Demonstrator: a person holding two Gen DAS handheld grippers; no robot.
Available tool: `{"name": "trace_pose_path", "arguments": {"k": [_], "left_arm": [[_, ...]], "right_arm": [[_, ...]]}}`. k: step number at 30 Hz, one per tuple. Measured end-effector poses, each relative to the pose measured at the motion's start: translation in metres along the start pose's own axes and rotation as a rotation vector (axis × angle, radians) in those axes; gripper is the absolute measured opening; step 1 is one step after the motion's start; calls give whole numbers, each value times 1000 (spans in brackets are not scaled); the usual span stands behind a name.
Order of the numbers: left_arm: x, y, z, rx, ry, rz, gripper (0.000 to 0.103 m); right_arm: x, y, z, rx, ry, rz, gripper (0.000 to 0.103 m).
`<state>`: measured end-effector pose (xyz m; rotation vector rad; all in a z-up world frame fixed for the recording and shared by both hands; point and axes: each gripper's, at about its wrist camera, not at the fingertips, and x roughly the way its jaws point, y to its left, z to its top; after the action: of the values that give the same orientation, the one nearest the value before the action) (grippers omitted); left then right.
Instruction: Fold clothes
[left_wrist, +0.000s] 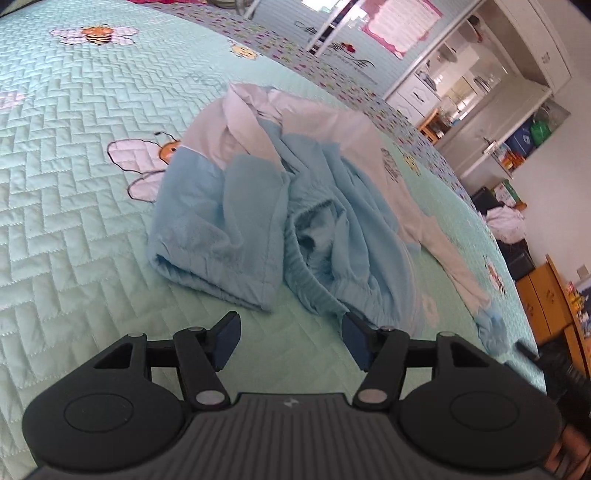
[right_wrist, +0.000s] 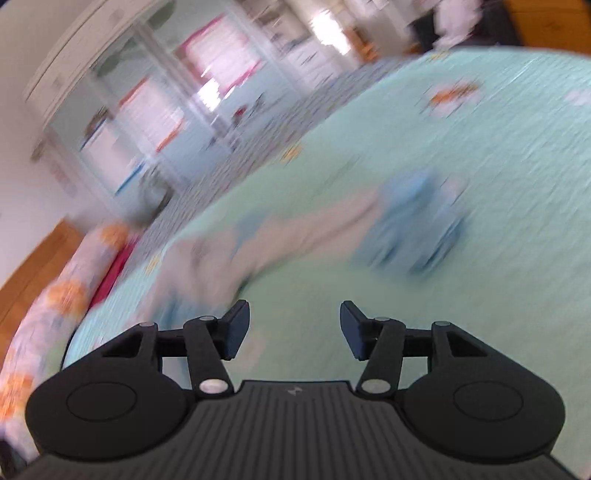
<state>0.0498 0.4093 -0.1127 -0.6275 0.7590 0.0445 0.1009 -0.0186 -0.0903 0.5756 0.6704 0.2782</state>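
While the clothes (left_wrist: 280, 206) lie crumpled near the middle of the bed (left_wrist: 74, 221), both my grippers wait with jaws apart, holding nothing.
I judge them light, soft and limp; my left gripper (left_wrist: 290, 338) should pinch the elastic waistband edge, and my right gripper (right_wrist: 293, 330) the pale sleeve.

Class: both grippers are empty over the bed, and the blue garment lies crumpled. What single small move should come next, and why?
Probably ease the left gripper forward and close its fingers on the elastic waistband of the blue garment. That gripper is open and empty, the waistband lies just ahead of it, and the bunched cloth must be spread flat on the bedspread before folding.
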Motion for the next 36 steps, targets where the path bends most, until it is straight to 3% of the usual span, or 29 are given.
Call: {"name": "trace_pose_path", "arguments": {"k": [3,5,9,11,15,16,17,18,19,23,27,29,31,32,36], "left_arm": [[-4,11,7,3,-6,64,64],[-8,23,11,-13,-10,96,64],[2,43,17,-99,17,70,66],[12,46,22,-160,4,43,76],[33,40,41,-229,-27,45,75],[38,40,46,-228,-23,57,55],[42,40,51,-228,-18,70,10],[45,42,56,-238,-16,75,9],[42,49,60,-268,-27,66,8],[-33,69,80,-211,-253,143,7],[-108,106,98,-260,-410,247,11],[-127,124,97,-337,-412,312,27],[-133,121,80,-354,-414,342,29],[-132,117,71,-347,-407,352,31],[-97,61,28,-144,-310,343,34]], "right_arm": [[43,38,-48,-26,165,74,55],[61,60,-71,-37,226,113,55],[72,85,-86,-72,234,128,59],[76,90,-84,-59,240,135,63],[97,80,-68,57,248,150,63],[104,78,-64,94,251,156,62],[112,77,-61,125,256,161,57],[118,79,-59,132,267,166,48],[123,80,-56,128,282,167,25],[100,77,-29,96,198,161,21],[43,62,4,31,66,159,23],[28,51,7,46,54,148,36],[24,41,-1,57,72,124,52],[25,39,-8,61,81,113,53],[35,35,-42,10,148,34,54]]}}
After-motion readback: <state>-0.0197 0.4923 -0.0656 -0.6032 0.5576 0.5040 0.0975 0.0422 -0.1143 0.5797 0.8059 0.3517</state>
